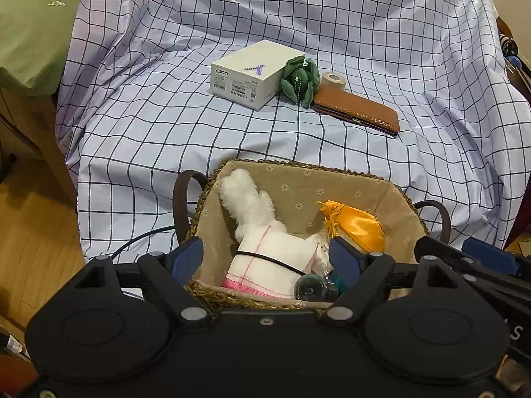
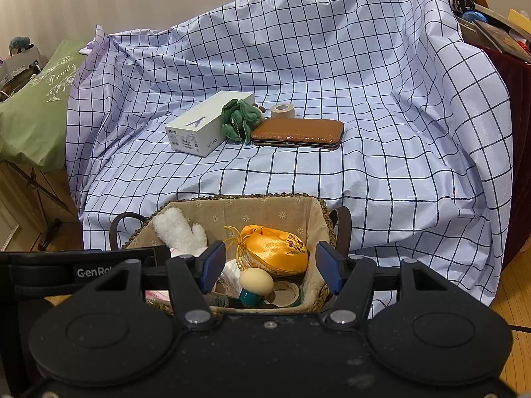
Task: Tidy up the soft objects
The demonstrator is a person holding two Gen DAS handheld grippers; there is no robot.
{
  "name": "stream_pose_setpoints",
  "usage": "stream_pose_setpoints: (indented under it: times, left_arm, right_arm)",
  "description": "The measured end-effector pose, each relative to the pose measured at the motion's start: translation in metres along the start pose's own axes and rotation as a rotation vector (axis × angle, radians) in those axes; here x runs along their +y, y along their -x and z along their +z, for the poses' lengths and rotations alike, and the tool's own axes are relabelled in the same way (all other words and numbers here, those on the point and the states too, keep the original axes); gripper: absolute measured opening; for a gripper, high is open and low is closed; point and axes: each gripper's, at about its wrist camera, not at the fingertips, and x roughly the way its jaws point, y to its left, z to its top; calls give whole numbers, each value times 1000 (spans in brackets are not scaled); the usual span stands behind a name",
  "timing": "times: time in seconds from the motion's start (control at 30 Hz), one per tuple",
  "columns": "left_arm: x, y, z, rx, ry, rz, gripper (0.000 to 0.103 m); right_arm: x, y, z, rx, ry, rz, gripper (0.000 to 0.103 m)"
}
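left tool (image 1: 265,258): spread, empty | right tool (image 2: 270,267): spread, empty | both over basket (image 1: 298,169)

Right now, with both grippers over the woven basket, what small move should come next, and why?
Probably reach the open, empty left gripper toward the green plush toy between the white box and the brown leather wallet: it looks like the only soft thing outside the lined basket.

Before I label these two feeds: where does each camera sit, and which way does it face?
Left wrist: on the left gripper, looking down into the basket; its open fingers and the right gripper's edge show.
Right wrist: on the right gripper, facing the same basket; its open fingers show.
Shared: basket, white box, green plush, brown wallet.
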Motion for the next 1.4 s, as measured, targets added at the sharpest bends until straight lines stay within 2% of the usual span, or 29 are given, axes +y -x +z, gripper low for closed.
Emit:
stream_pose_setpoints:
  times: [0.47,0.7,1.4]
  left_arm:
    - [0,-1,0,12,-2,23,80]
    - [2,0,0,9,-2,37,83]
    - [3,-8,6,22,-24,73,85]
  right_arm:
    - [0,-3,-5,12,-3,-4,61]
    - [-2,-5,-2,19,-11,-10,62]
    - [-5,-19,10,37,-30,-29,66]
